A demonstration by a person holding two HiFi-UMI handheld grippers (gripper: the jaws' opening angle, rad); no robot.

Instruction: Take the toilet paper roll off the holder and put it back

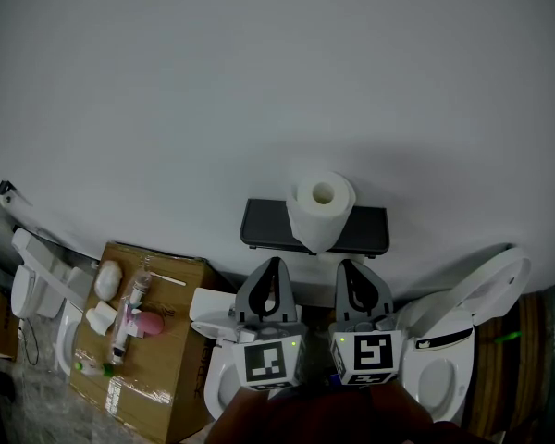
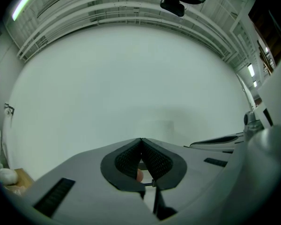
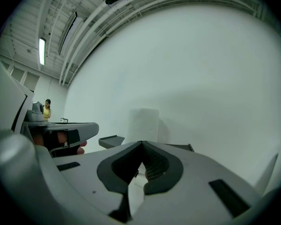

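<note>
Left hand-held gripper (image 1: 276, 266), right hand-held gripper (image 1: 346, 268) closed, empty; toilet roll (image 1: 322, 211) atop holder (image 1: 266, 223); box (image 1: 171, 363) nearby.

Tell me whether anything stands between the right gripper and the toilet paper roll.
Nothing visible does. The toilet paper roll stands upright on the dark holder, and only open air separates it from the right gripper, whose jaws are shut.

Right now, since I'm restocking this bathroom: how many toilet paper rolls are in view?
1. The toilet paper roll stands upright on the dark holder shelf against the wall. Others may be hidden out of sight.
</note>
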